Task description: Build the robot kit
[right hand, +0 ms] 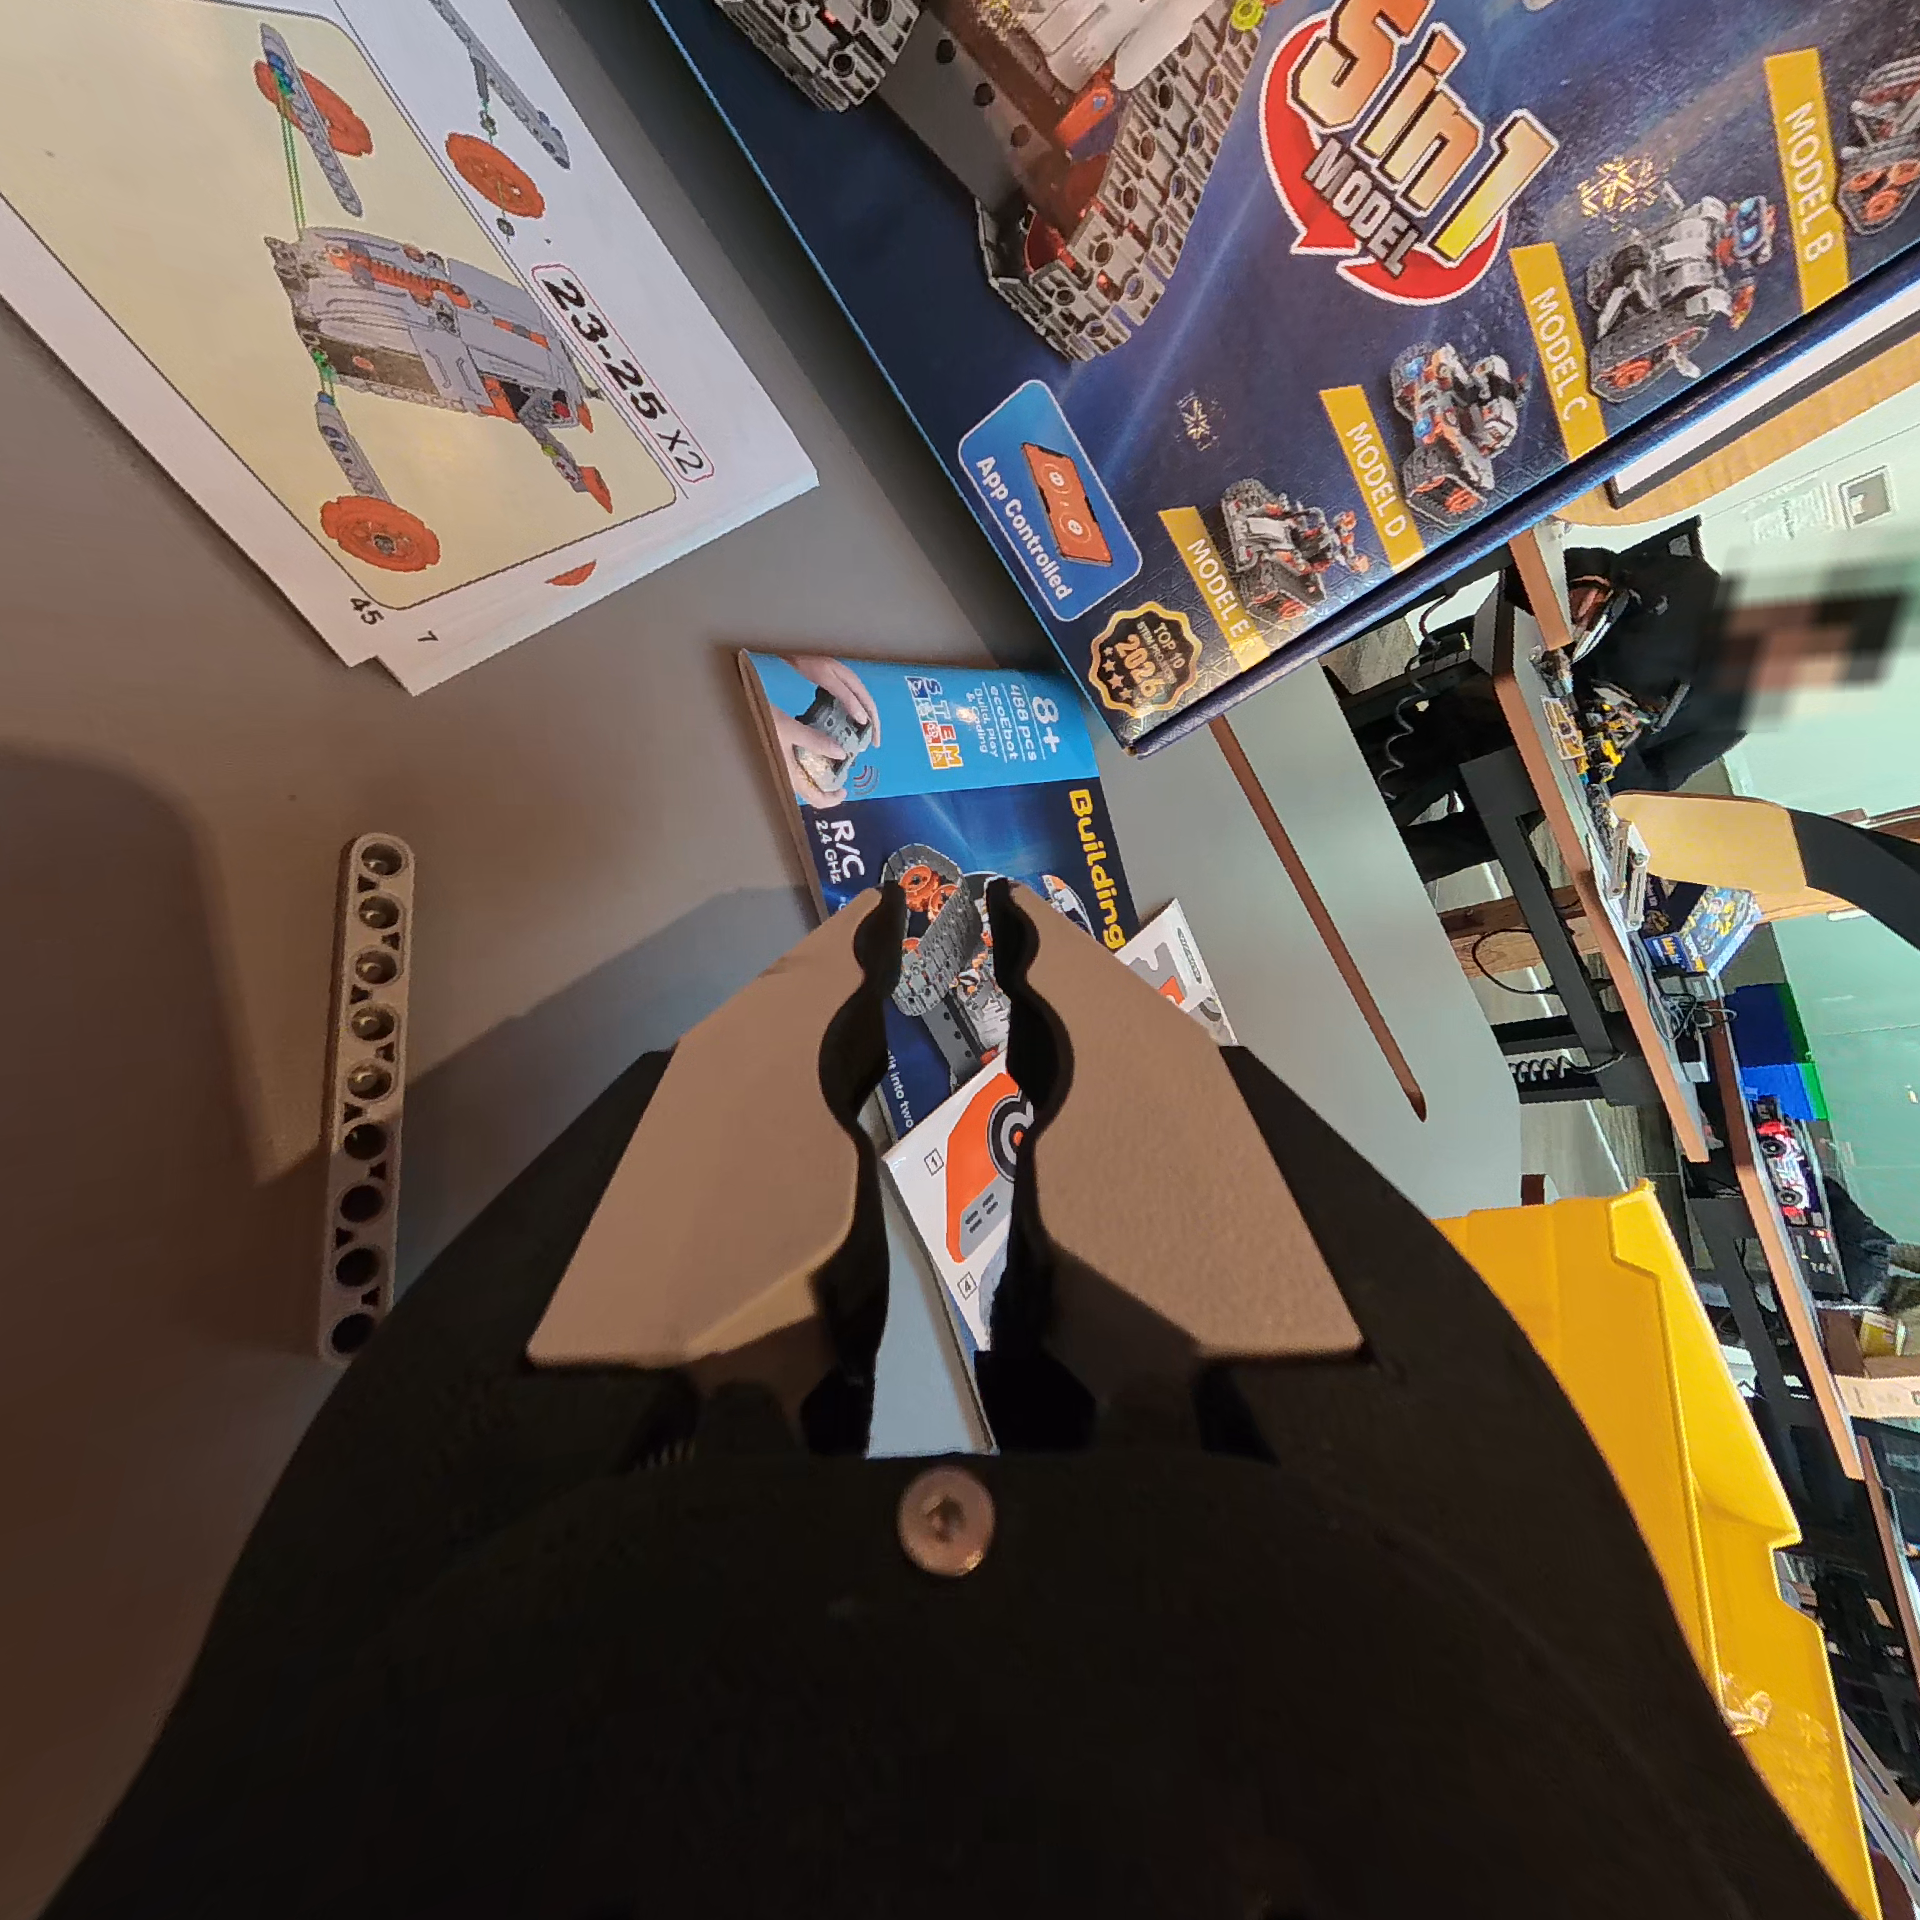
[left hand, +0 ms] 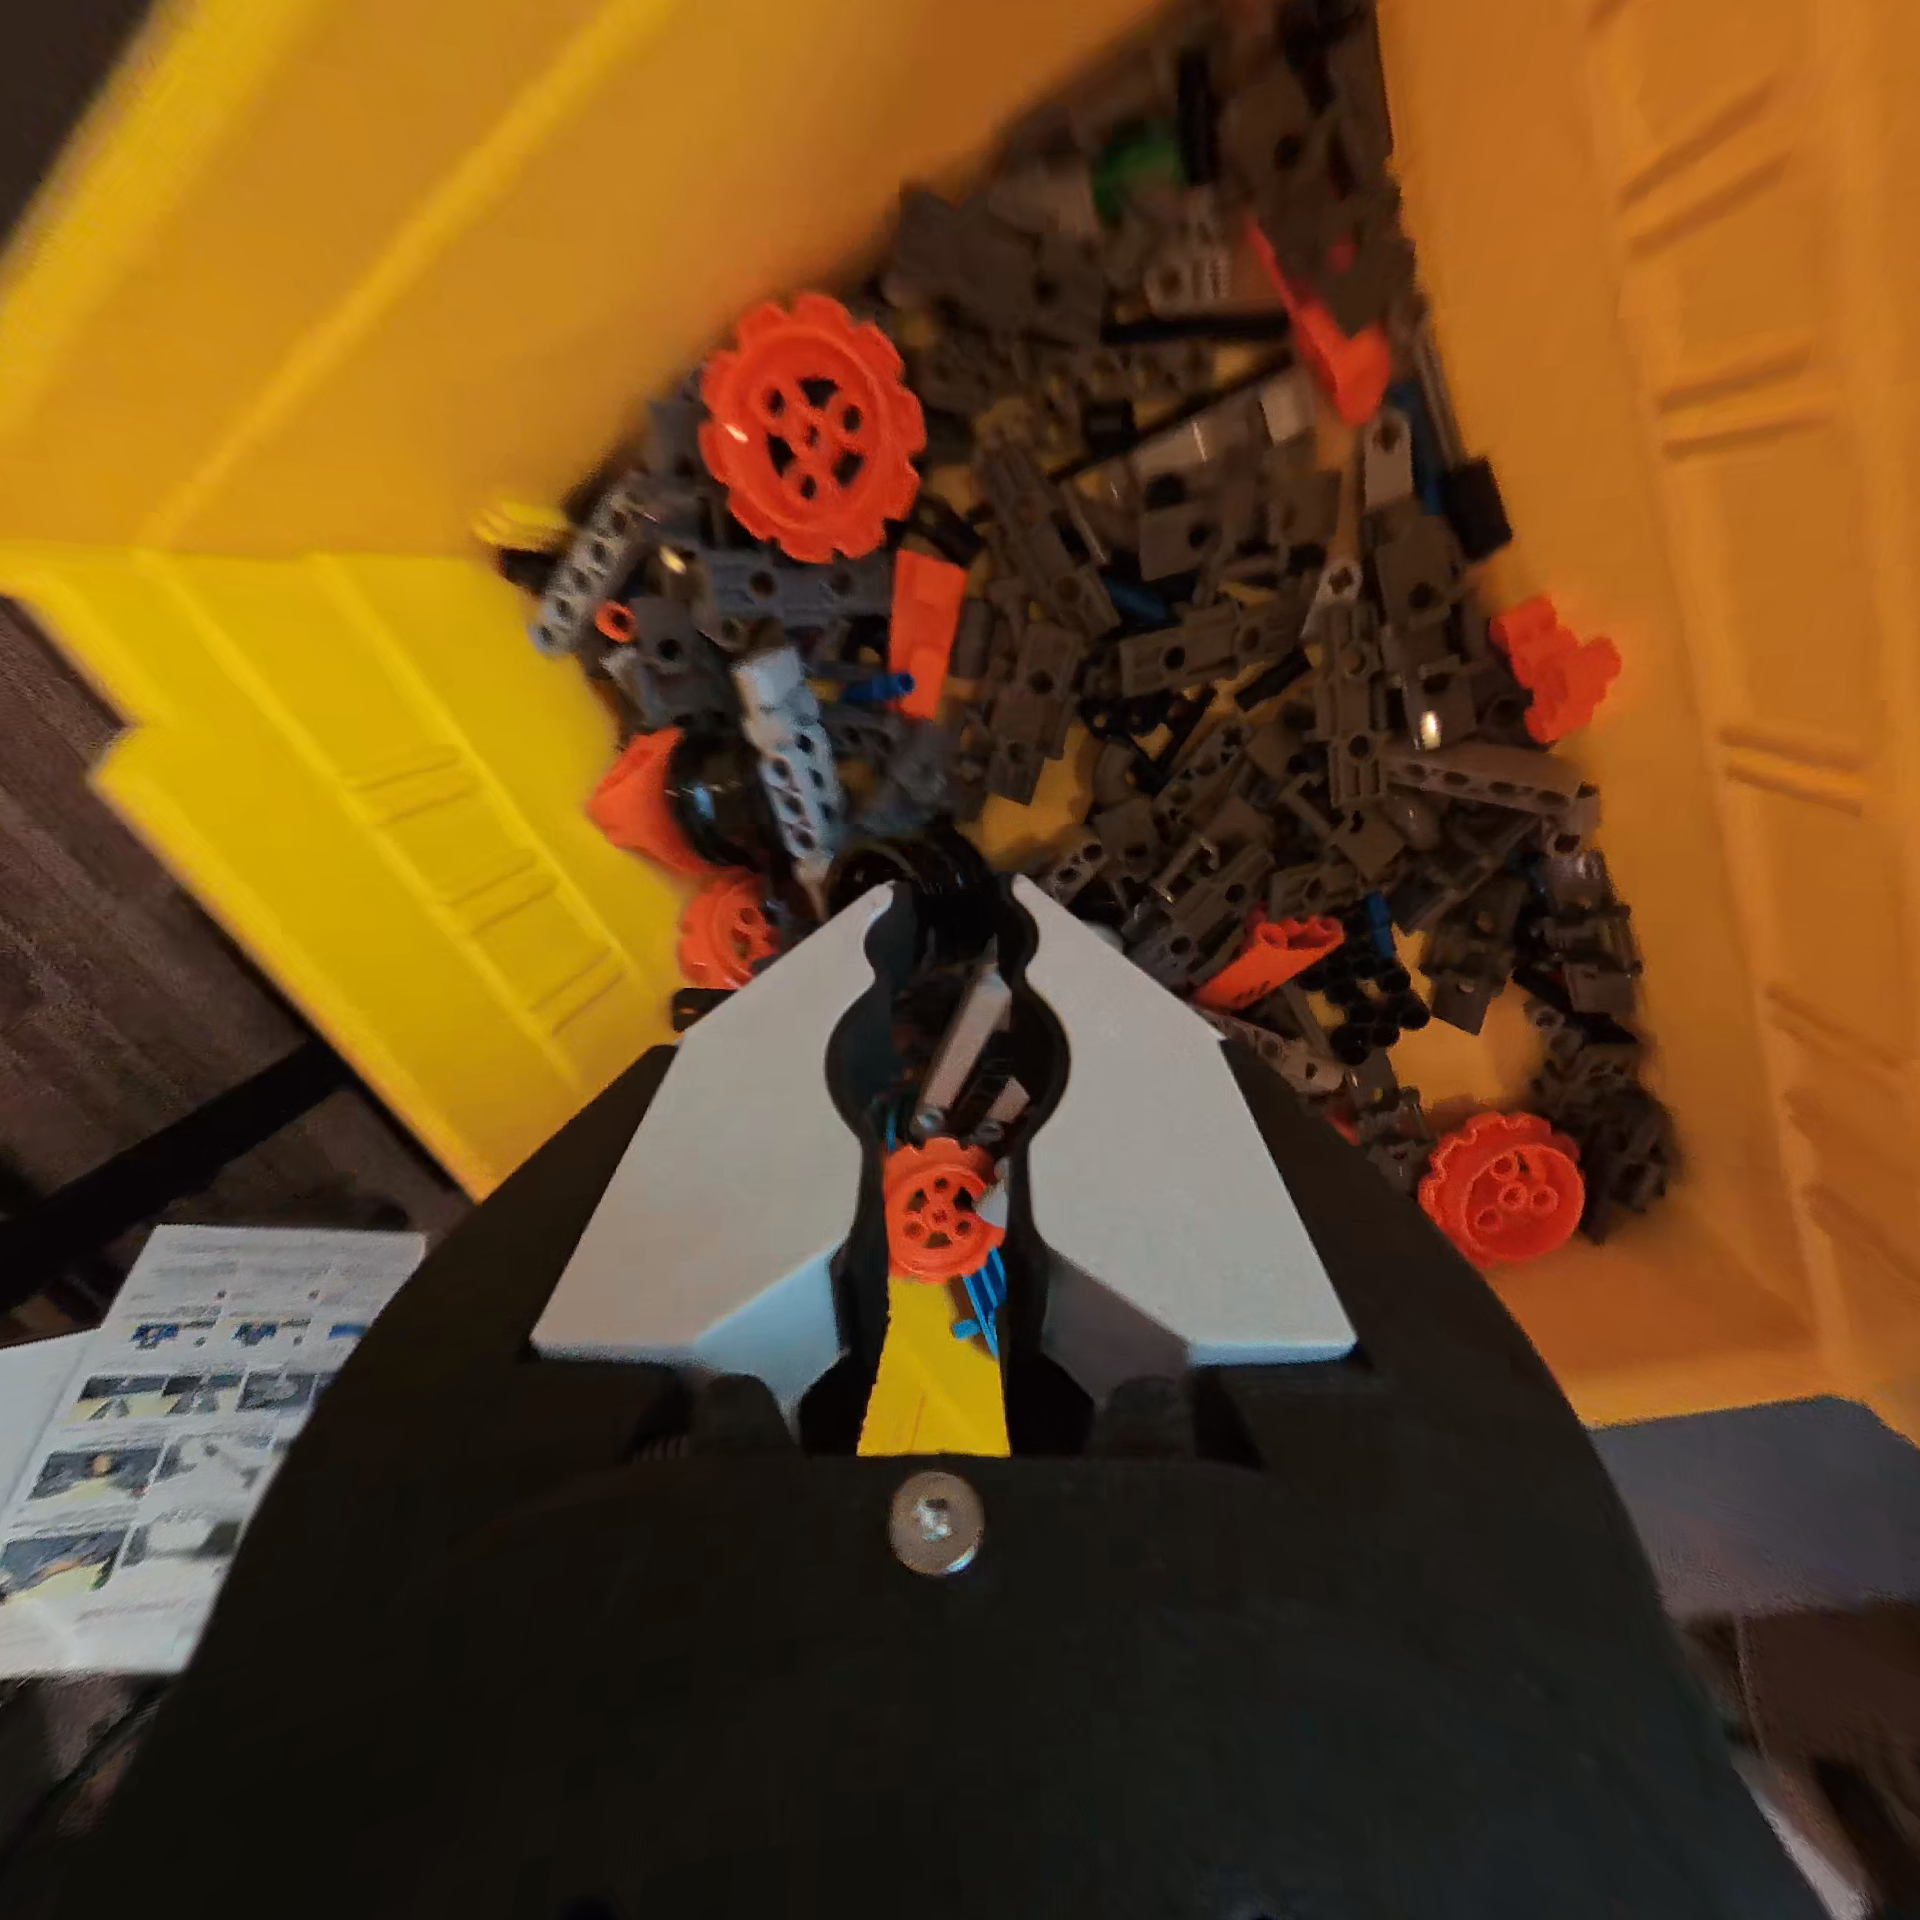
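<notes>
In the left wrist view my left gripper (left hand: 951, 894) reaches into a yellow bin (left hand: 416, 312) and is shut on a black ribbed tyre (left hand: 935, 868) at the near edge of a pile of grey, black and orange building parts (left hand: 1195, 675). A small orange wheel (left hand: 935, 1205) lies below the fingers. In the right wrist view my right gripper (right hand: 943, 894) hovers over a blue booklet (right hand: 935, 748) on the grey table (right hand: 623, 779). Its jaws are almost together and hold nothing. A grey beam with holes (right hand: 366, 1091) lies to its left.
A large orange wheel (left hand: 810, 426) and another (left hand: 1501, 1190) lie in the pile. An open instruction booklet (right hand: 364, 312), a blue kit box (right hand: 1351, 312) and a sticker sheet (right hand: 966, 1174) lie on the table. The yellow bin (right hand: 1621, 1403) stands at the right. A person sits at a far table. The grippers' ends are close to 60 centimetres from one another. The small orange wheel (left hand: 935, 1205) lies around 9 centimetres away from my left fingertips.
</notes>
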